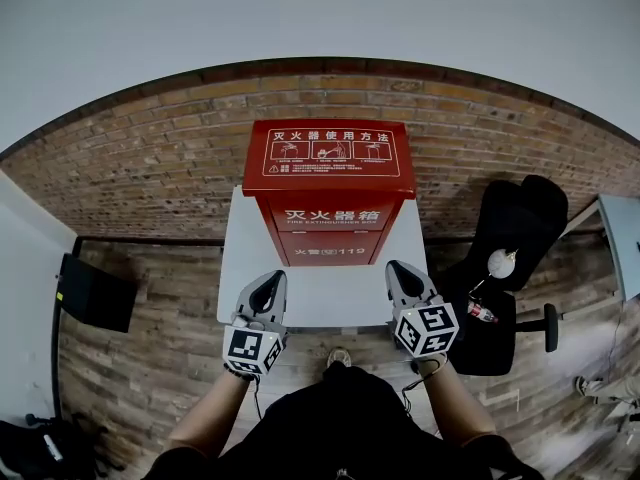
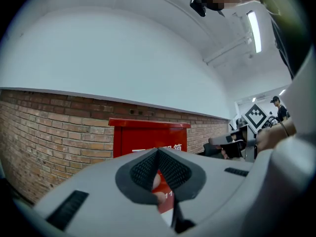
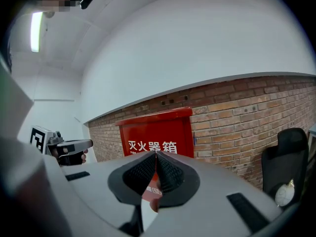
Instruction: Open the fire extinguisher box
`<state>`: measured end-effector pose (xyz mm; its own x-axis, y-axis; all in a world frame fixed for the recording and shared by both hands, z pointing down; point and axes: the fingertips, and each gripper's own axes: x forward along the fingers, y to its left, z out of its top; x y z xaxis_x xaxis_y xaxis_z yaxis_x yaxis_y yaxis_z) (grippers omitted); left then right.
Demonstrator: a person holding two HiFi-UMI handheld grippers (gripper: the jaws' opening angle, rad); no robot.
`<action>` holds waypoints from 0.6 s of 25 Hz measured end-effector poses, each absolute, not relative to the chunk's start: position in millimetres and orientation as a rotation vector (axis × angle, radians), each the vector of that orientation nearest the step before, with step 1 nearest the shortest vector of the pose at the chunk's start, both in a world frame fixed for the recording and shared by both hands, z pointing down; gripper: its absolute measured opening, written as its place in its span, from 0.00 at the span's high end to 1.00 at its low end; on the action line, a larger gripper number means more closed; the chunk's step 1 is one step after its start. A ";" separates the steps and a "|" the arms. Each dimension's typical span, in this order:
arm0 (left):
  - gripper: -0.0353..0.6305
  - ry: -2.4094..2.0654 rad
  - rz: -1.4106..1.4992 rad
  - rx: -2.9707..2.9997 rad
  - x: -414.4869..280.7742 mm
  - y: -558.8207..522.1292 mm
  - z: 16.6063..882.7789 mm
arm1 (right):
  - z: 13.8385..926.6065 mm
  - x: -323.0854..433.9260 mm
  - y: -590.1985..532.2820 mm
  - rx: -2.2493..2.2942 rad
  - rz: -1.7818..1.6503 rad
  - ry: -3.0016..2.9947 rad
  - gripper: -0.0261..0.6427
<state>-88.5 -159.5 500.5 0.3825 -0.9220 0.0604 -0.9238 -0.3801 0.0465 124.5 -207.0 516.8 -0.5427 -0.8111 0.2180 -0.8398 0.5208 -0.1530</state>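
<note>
still at the approach step, both the left gripper (image 1: 268, 296) and right gripper (image 1: 404, 281) closed and empty, short of the red fire extinguisher box (image 1: 329, 193) on the white table (image 1: 320, 296); next, reach its lid.

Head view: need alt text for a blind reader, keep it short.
A red fire extinguisher box, lid down, stands on a white surface against a brick wall. The left gripper and right gripper, both shut and empty, point at it from the near side without touching. A black office chair sits at right.
</note>
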 end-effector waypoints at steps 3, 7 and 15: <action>0.87 -1.741 0.045 2.529 -89.1 -181.7 497.2 | 517.4 132.9 -231.5 1.409 0.381 -2.644 0.93; 0.87 -1.780 0.068 2.511 -96.5 -207.2 490.2 | 518.0 139.7 -260.0 1.372 0.390 -2.658 0.93; 0.87 -1.803 0.076 2.472 -131.3 -237.6 478.1 | 498.8 138.0 -286.5 1.380 0.360 -2.702 0.93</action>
<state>-131.3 -237.6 478.1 0.3060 -0.9480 0.0877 -0.9520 -0.3040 0.0357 138.0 -286.5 498.8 -0.5890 -0.7873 0.1823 -0.8076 0.5650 -0.1691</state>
